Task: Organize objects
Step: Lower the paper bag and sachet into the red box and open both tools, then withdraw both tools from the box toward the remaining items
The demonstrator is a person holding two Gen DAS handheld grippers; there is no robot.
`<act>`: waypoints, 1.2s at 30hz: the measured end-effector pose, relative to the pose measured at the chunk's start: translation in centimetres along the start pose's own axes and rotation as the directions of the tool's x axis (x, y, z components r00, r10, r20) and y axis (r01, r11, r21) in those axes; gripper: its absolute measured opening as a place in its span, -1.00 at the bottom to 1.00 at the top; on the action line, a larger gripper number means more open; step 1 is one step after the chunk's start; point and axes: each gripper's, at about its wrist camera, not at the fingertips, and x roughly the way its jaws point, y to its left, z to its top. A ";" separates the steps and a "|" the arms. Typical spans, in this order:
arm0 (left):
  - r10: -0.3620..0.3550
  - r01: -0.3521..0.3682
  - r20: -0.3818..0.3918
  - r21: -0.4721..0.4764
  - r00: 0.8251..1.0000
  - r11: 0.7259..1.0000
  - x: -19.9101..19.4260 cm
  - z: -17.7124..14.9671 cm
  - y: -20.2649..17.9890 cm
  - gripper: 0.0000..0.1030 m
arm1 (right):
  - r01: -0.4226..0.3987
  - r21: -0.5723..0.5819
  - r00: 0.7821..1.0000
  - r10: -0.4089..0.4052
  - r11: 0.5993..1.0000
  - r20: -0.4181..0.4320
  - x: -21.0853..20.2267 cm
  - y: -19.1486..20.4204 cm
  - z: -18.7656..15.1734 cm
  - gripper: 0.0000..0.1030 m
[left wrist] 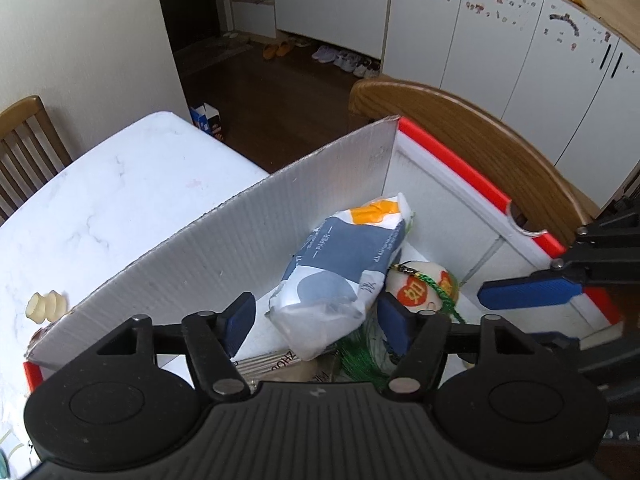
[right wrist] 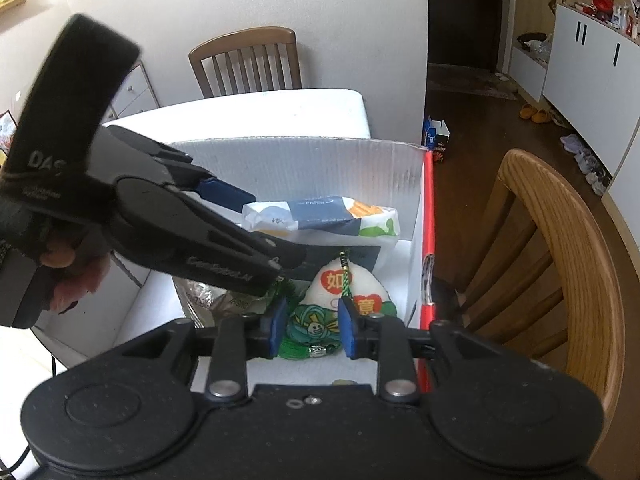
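A white cardboard box (left wrist: 224, 248) (right wrist: 320, 168) with a red rim stands at the table's edge. Inside it lies a blue, white and orange tissue pack (left wrist: 340, 264) (right wrist: 320, 216), propped on a white plush charm (left wrist: 420, 288) (right wrist: 352, 284) with red hearts and a green tassel. My left gripper (left wrist: 316, 326) (right wrist: 260, 236) is open, its pads either side of the pack's near end without pressing it. My right gripper (right wrist: 313, 328) hangs over the charm with its jaws narrowly apart and nothing gripped; one of its blue fingers (left wrist: 528, 292) shows to the right of the charm.
A foil packet (right wrist: 212, 300) lies in the box's near corner. The white marble table (left wrist: 100, 200) carries a small cream object (left wrist: 44, 308). Wooden chairs (left wrist: 480, 140) (right wrist: 552, 248) stand beside the box and behind the table (right wrist: 244, 60). A hand (right wrist: 72, 276) holds the left gripper.
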 end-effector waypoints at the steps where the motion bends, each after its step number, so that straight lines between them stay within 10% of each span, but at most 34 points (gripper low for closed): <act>1: -0.003 0.003 0.010 0.000 1.000 1.000 -0.4 -0.1 0.0 0.33 | -0.003 0.002 1.000 0.003 1.000 0.002 -0.2 0.0 -0.1 -0.46; 16: 0.008 0.000 0.111 -0.079 0.994 0.997 -6.0 -2.2 0.8 0.33 | -0.031 0.005 0.998 0.031 0.999 0.050 -2.3 1.1 0.6 -0.24; 36: 0.091 -0.036 0.193 -0.275 0.977 0.961 -16.1 -10.9 7.3 0.60 | -0.036 0.011 0.991 0.034 0.999 0.126 -5.2 6.3 0.7 0.61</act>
